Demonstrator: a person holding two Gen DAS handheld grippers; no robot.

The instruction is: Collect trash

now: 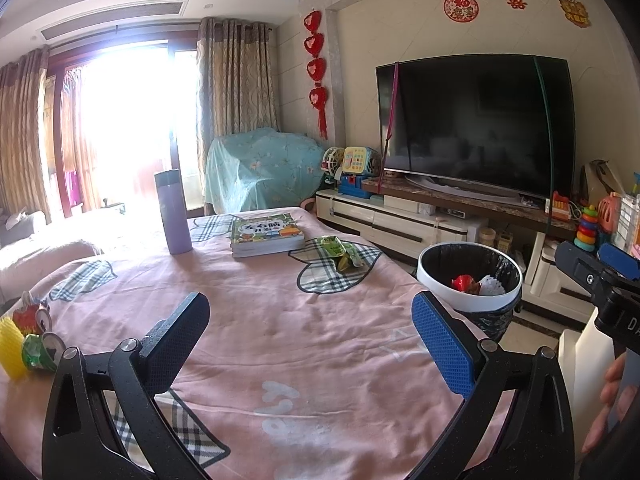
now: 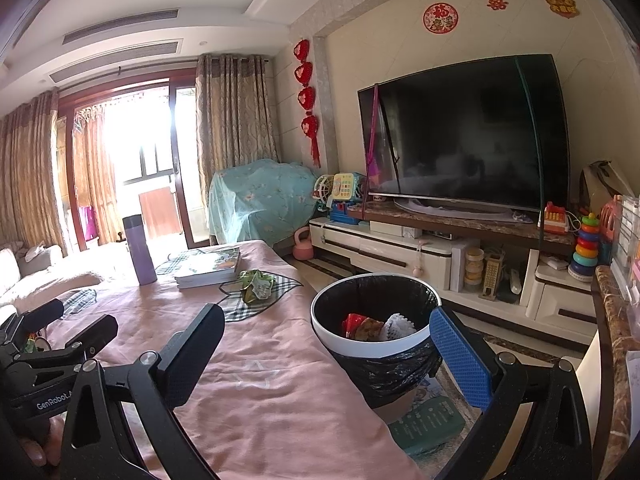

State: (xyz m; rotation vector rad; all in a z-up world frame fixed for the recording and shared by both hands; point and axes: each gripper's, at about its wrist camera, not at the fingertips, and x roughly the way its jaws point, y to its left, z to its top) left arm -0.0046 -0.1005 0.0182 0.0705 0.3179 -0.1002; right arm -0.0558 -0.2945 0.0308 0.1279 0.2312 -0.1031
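I hold both the left gripper (image 1: 310, 344) and right gripper (image 2: 326, 350) spread apart and empty, ready; green wrapper (image 1: 346, 254) waits at twelve o'clock, bin (image 1: 470, 280) at two.

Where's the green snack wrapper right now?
The green snack wrapper lies on the pink tablecloth, far right side in both views, just right of the stack of books and left of the trash bin.

"GenRobot" on the left hand-held gripper (image 2: 86, 330); "福" on the round red wall sticker (image 2: 440, 18).
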